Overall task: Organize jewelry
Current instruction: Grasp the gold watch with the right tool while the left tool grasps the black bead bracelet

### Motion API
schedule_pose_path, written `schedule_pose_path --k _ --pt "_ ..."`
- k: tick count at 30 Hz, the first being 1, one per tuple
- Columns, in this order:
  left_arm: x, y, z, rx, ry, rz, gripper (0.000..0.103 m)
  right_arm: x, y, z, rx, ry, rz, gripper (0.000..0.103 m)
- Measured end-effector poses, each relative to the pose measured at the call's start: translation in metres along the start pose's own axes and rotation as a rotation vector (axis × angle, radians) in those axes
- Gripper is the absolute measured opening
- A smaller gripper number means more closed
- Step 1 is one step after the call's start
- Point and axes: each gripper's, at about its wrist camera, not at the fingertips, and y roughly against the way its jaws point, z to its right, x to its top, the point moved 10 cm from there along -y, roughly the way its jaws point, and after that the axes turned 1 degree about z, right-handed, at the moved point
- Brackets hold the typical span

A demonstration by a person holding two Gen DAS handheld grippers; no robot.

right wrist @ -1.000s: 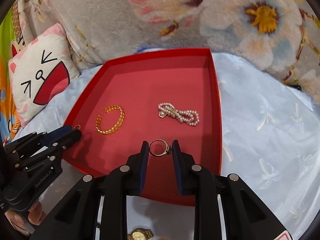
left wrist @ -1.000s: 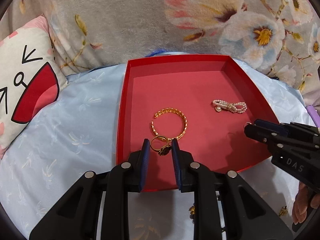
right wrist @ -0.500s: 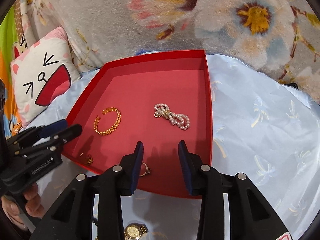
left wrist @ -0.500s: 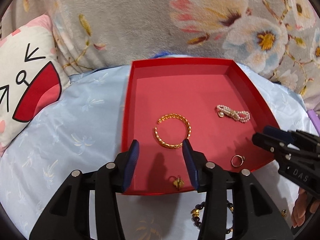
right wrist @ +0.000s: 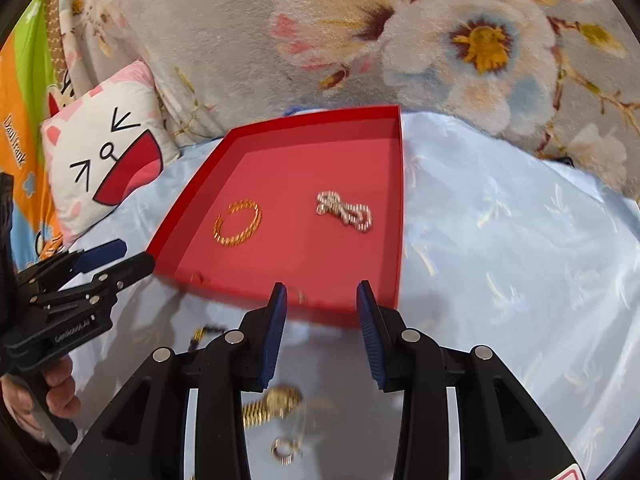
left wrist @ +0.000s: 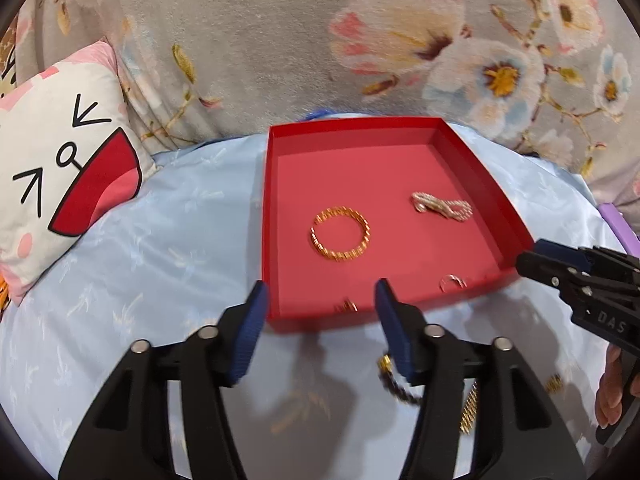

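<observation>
While both grippers' fingers spread empty: red tray; one gold bangle; one pearl bracelet; two rings.

Surface: pale blue satin sheet
On it: red tray, gold watch, dark bead bracelet, cat-face pillow

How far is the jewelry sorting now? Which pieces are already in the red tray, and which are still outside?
Done: the red tray holds a gold bangle, a pearl piece and two small rings near its front edge. In hand: nothing; the left gripper is opening its jaws, and the right gripper is also empty. Left: a gold watch and a dark beaded bracelet on the blue cloth.
</observation>
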Motion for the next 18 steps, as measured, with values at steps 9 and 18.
schedule_pose_path --k 9,18 --pt "-0.049 0.016 0.020 -0.014 0.004 -0.056 0.055 -0.069 0.018 -0.013 0.068 -0.065 -0.110 0.036" --pt "-0.084 0.013 0.018 -0.017 0.001 -0.103 0.055 -0.089 -0.004 -0.033 0.053 -0.074 -0.169 0.036"
